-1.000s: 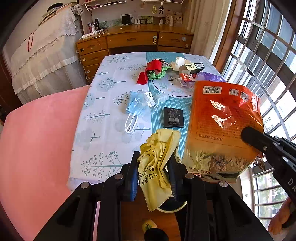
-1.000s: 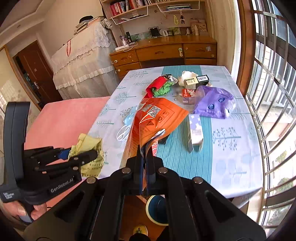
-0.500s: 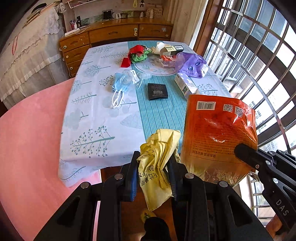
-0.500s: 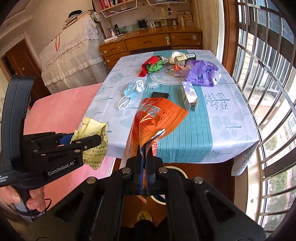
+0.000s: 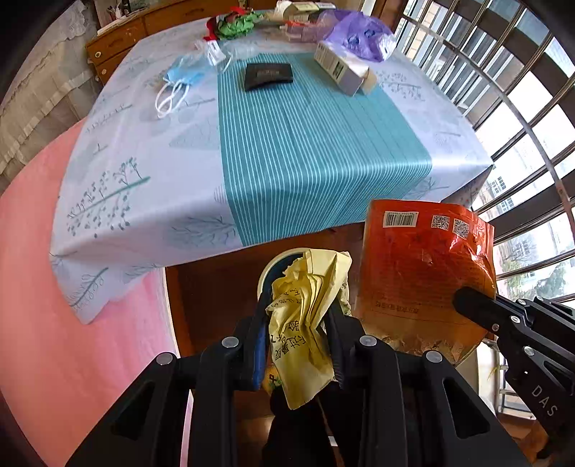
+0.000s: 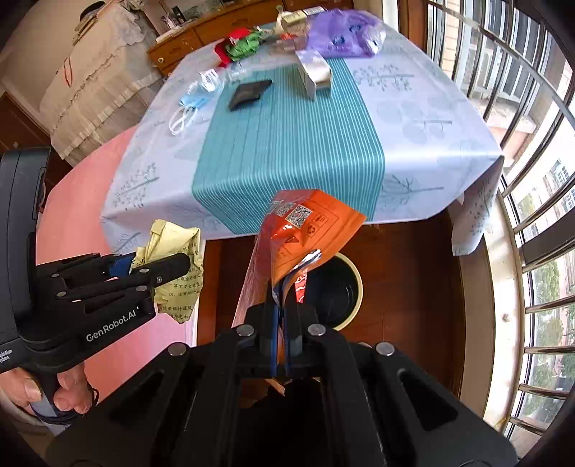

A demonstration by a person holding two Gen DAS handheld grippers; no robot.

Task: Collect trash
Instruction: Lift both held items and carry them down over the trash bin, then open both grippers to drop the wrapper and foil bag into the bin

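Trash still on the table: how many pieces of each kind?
Face mask: 1
Black packet: 1
Cartons: at least 2; far ones unclear
Purple plastic bag: 1
Red-green wrapper bundle: 1
Clear plastic bottle: 1
Total: at least 7

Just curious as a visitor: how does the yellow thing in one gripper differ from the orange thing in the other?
The yellow wrapper is crumpled into a wad; the orange pouch hangs fairly flat. The wrapper is smaller than the pouch. The left gripper holds the wrapper with its jaws apart; the right gripper pinches the pouch's edge fully shut. Both hang near the bin.
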